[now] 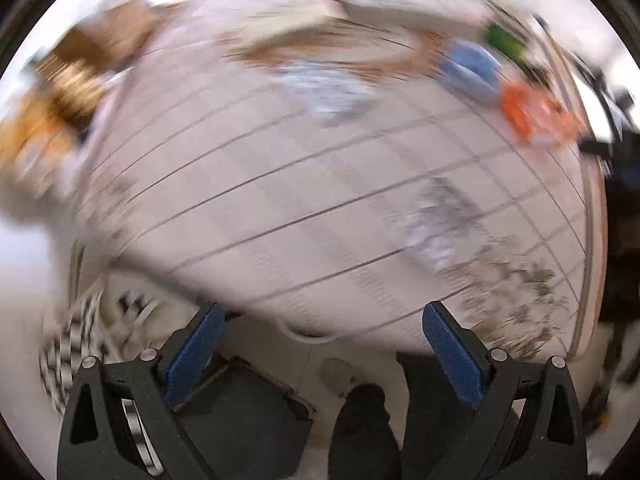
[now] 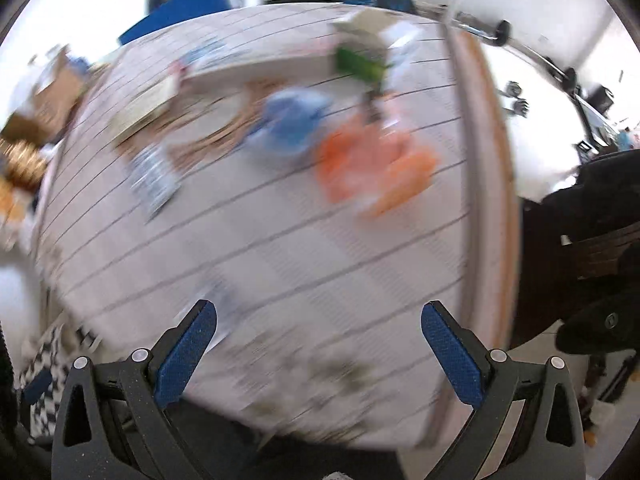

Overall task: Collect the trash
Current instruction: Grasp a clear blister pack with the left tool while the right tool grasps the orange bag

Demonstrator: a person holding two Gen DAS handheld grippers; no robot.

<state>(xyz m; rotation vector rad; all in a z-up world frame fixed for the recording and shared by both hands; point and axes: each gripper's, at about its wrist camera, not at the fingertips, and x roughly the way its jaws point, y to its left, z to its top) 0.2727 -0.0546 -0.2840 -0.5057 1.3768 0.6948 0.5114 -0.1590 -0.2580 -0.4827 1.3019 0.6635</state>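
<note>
Both views are blurred by motion. Trash lies on a table with a pale checked cloth (image 1: 280,184): an orange wrapper (image 1: 536,114), also in the right wrist view (image 2: 372,164), a blue crumpled piece (image 1: 472,66) (image 2: 292,120), a green packet (image 1: 504,40) (image 2: 360,64), a white-blue wrapper (image 1: 324,88) (image 2: 154,176), and a clear wrapper with dry crumbs (image 1: 444,220). My left gripper (image 1: 324,316) is open and empty over the table's near edge. My right gripper (image 2: 320,316) is open and empty above the near part of the table.
A brown woven mat (image 1: 352,48) and a flat white tray (image 2: 256,66) lie at the far side. Cardboard boxes (image 1: 100,40) stand at far left. A dark chair (image 2: 592,232) is at the right. A black-and-white patterned bag (image 1: 72,344) sits below left.
</note>
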